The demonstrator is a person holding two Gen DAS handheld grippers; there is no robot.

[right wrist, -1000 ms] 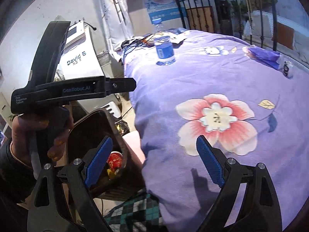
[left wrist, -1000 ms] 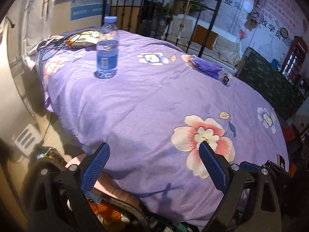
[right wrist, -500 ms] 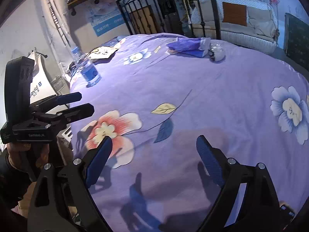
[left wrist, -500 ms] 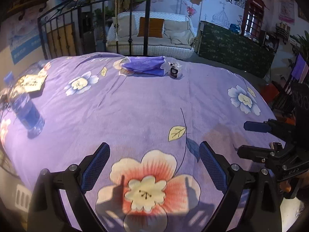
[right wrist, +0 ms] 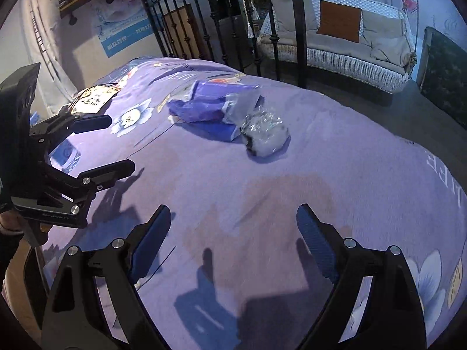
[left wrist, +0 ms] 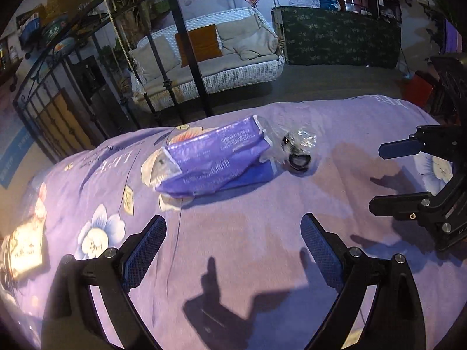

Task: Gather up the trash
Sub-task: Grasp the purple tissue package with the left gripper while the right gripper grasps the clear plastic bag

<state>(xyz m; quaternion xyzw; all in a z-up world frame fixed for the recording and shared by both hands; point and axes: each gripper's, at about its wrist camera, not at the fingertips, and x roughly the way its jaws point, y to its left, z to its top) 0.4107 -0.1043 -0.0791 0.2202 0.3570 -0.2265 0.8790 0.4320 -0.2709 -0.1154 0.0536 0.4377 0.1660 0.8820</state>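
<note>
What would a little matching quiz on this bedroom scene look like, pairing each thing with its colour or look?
Things:
1. plastic wrapper
2. crumpled bag
3. cushion
4. bedspread

Looks:
A. orange-brown
B. lilac with flowers
C. clear, with a black part
D. deep purple with white print

Pairs: 1-D, 2-C, 3-A, 4-B. The wrapper and the crumpled bag lie side by side on the bedspread; the cushion sits on the white wicker sofa beyond the bed.
</note>
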